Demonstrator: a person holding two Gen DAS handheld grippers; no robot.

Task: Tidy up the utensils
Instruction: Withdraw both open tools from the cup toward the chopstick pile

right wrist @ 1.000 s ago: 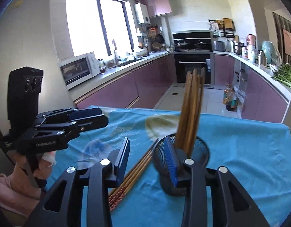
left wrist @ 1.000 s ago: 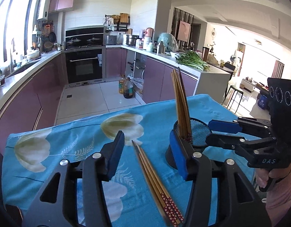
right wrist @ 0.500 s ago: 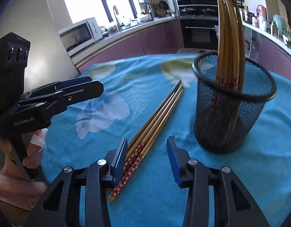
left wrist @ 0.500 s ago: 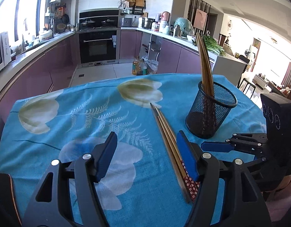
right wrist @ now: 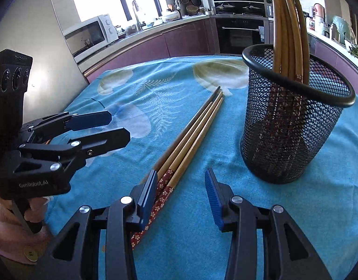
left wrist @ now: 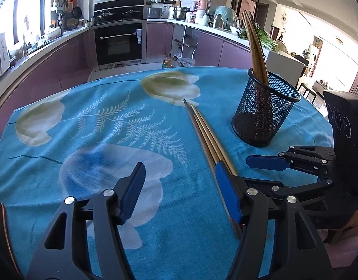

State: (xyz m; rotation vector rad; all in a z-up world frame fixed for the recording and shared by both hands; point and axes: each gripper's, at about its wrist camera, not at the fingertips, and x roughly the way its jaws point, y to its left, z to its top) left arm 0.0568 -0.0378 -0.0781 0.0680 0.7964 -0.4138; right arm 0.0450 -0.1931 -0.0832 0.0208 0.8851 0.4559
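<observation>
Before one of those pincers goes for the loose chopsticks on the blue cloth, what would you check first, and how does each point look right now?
1. Right gripper open: ok.
2. Loose chopsticks between its fingers: ok, decorated ends beside the left finger, untouched or not, cannot tell.
3. Left gripper empty: ok.
4. Mesh holder upright on the tablecloth: ok.
5. Room in holder beside standing chopsticks: ok.
6. Loose chopsticks bundled together: ok.

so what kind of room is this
A home kitchen, most likely. A built-in oven sits under a hob among purple cabinets, a microwave stands on the counter by the window, and pots line the worktop. The table has a blue floral cloth.
</observation>
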